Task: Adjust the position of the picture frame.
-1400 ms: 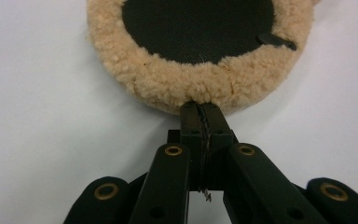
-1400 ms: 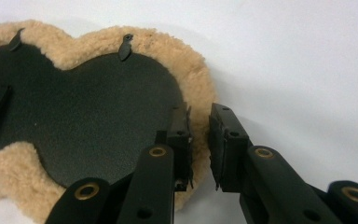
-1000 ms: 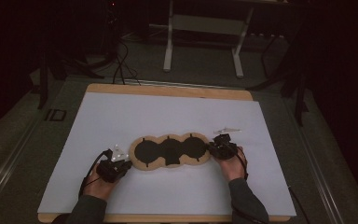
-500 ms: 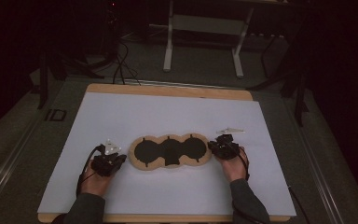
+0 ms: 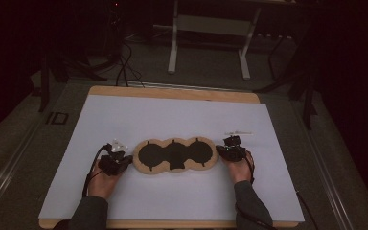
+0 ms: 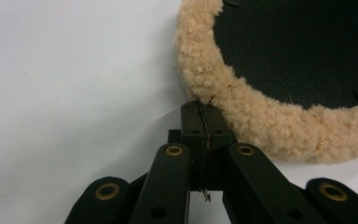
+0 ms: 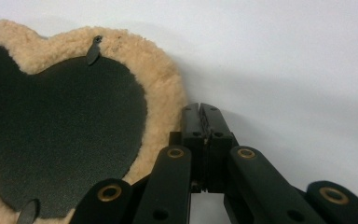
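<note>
High view: fleece-edged pad (image 5: 176, 155) between left gripper (image 5: 124, 159) and right gripper (image 5: 222, 151)

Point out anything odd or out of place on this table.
Nothing stands out. The fleece pad lies flat and square on the white sheet. Both tongs, left and right, are shut at its ends, gripping nothing.

Three-lobed black pad (image 5: 175, 154), fleece-rimmed, flat
</note>
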`<state>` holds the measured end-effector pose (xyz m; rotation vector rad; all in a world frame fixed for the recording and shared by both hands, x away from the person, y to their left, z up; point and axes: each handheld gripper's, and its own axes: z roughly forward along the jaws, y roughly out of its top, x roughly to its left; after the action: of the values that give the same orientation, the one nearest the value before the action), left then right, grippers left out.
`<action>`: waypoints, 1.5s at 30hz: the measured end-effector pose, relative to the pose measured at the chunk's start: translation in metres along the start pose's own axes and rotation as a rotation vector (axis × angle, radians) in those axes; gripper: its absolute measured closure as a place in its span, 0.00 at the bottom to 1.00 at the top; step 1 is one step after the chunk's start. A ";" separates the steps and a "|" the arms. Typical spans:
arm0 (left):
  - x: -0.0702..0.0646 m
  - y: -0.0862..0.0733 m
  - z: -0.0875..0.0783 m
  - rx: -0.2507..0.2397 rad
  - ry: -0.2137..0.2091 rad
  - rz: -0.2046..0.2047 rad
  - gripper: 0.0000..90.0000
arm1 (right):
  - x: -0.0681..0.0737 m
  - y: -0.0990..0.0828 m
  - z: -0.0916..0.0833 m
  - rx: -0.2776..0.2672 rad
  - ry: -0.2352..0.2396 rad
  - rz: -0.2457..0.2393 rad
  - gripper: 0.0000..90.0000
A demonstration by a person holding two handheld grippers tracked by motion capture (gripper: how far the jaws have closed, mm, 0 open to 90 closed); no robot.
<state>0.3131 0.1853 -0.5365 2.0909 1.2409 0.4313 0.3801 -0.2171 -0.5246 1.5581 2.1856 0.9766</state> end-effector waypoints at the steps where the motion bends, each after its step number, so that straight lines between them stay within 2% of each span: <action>1: 0.000 0.000 0.000 0.000 -0.001 -0.005 1.00 | 0.000 0.000 0.000 0.004 0.006 0.004 1.00; 6: -0.003 0.002 0.002 0.005 0.022 0.014 1.00 | -0.002 -0.003 -0.002 0.027 0.017 -0.002 1.00; 8: -0.004 0.003 0.002 0.004 0.023 0.014 1.00 | -0.004 -0.005 -0.002 0.030 0.026 0.009 1.00; 12: -0.004 0.004 0.003 -0.003 0.023 0.007 1.00 | -0.006 -0.007 -0.003 0.045 0.038 0.000 1.00; 19: -0.008 0.004 0.004 -0.007 0.023 0.011 1.00 | -0.009 -0.013 -0.008 0.040 0.053 0.014 1.00; 27: -0.006 0.004 0.005 -0.008 0.004 0.003 1.00 | -0.012 -0.018 -0.013 0.040 0.087 0.010 1.00; 29: -0.006 0.005 0.005 -0.008 0.008 -0.001 1.00 | -0.012 -0.020 -0.014 0.036 0.090 0.012 1.00; 31: -0.008 0.006 0.006 -0.007 0.022 0.015 1.00 | -0.012 -0.022 -0.016 0.027 0.096 0.009 1.00; 34: -0.009 0.008 0.008 -0.012 0.019 0.004 1.00 | -0.014 -0.024 -0.020 0.025 0.102 0.014 1.00; 39: -0.009 0.011 0.011 -0.012 0.020 0.014 1.00 | -0.017 -0.026 -0.021 0.019 0.110 0.025 1.00; 43: -0.008 0.011 0.013 -0.022 0.022 0.003 1.00 | -0.016 -0.027 -0.023 0.024 0.097 0.031 1.00; 45: -0.010 0.011 0.013 -0.025 0.034 0.009 1.00 | -0.015 -0.027 -0.024 0.030 0.090 0.016 1.00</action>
<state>0.3228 0.1686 -0.5379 2.0769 1.2394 0.4858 0.3526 -0.2444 -0.5276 1.5763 2.2614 1.0424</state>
